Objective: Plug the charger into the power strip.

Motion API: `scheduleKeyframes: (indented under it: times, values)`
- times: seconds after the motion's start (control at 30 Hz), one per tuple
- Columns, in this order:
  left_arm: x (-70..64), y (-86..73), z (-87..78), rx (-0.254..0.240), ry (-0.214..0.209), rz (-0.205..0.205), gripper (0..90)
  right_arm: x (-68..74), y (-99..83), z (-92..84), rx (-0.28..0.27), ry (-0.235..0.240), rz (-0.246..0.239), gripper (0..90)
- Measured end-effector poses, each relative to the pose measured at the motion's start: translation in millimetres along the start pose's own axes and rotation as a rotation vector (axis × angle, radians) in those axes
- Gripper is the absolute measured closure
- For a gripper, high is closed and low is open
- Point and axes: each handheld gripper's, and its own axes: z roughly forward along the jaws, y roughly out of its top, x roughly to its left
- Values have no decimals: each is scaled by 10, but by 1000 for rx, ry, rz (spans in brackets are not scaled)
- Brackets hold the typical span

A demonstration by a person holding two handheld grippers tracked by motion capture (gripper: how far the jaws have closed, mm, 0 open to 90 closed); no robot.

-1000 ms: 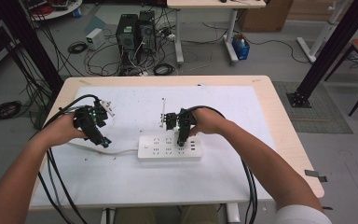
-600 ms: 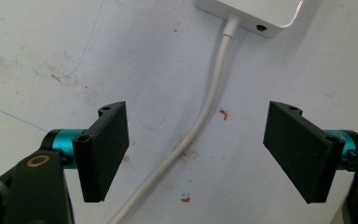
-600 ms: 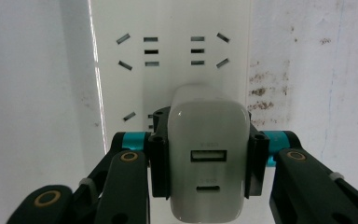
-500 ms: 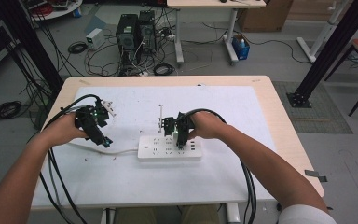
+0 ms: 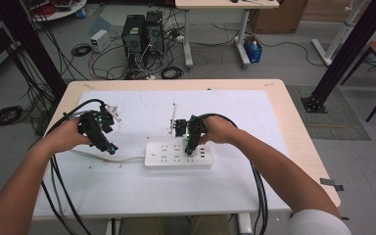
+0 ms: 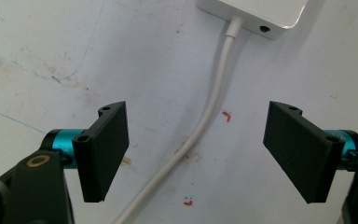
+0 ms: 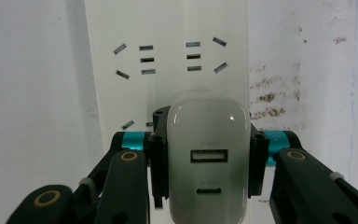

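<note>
White power strip [image 5: 177, 155] lies flat mid-surface [image 5: 235, 105], its white cord [image 5: 120, 157] running off toward the person's left. Right hand-held gripper [image 5: 190, 149] is over the strip's right part, jaws clamped on a white charger [image 7: 208, 161]; the right gripper view shows the charger's face with a USB-A port and a smaller port below, strip sockets just beyond it. Can't tell if the charger's prongs are in a socket. Left hand-held gripper [image 5: 108, 147] sits just left of the strip, jaws spread wide, gripping nothing; the left gripper view shows the cord [image 6: 200, 126] passing between the jaws on the surface, strip corner [image 6: 261, 14] at top. Red marks and stains dot the surface.
</note>
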Motion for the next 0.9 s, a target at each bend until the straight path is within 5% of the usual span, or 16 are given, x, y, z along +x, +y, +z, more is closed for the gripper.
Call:
scheduleKeyframes:
  times: [0.47, 0.53, 0.63, 0.73, 0.83, 0.9]
  values:
    - [5, -24, -2, -14, 0, 0, 224, -7, -7, 14, -5, -2, -18, 587]
    - [8, -31, -9, -17, 5, 4, 224, -46, -40, 11, -35, 13, 55, 333]
    - [8, -32, -33, -37, 19, 2, 224, -182, -160, -162, -173, 64, 203, 216]
    - [19, -21, -54, -52, 23, 1, 224, -281, -298, -365, -248, 52, 294, 191]
    - [19, -2, -64, -59, 24, 3, 224, -283, -409, -505, -232, -40, 352, 190]
    - [13, 17, -75, -53, 25, 5, 224, -259, -490, -590, -229, -60, 366, 189]
